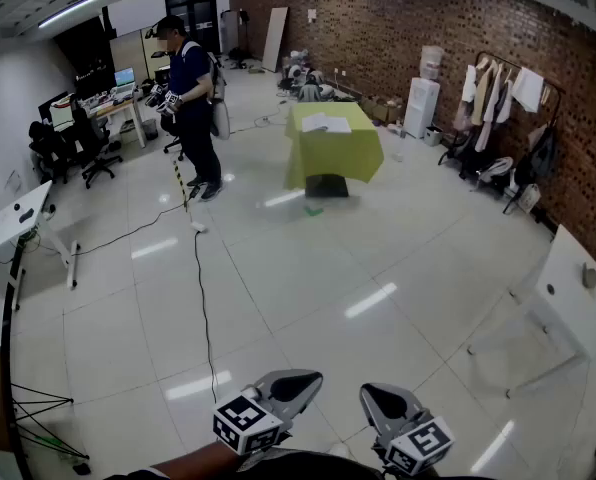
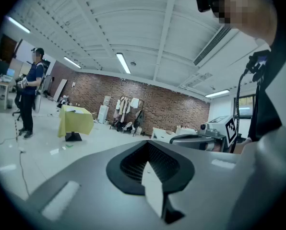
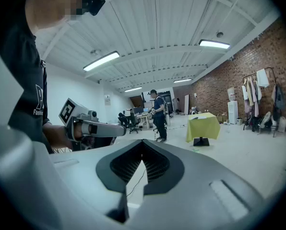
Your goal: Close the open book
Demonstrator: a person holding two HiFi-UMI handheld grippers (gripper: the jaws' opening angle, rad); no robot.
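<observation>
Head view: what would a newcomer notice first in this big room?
The table draped in a yellow-green cloth stands alone mid-floor before the brick wall, with an open book on top. A person in dark clothes stands to its left, and the left gripper and right gripper poke in at the bottom edge, both shut and empty.

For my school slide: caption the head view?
Shut left gripper and right gripper; open book lies on far yellow table.
</observation>
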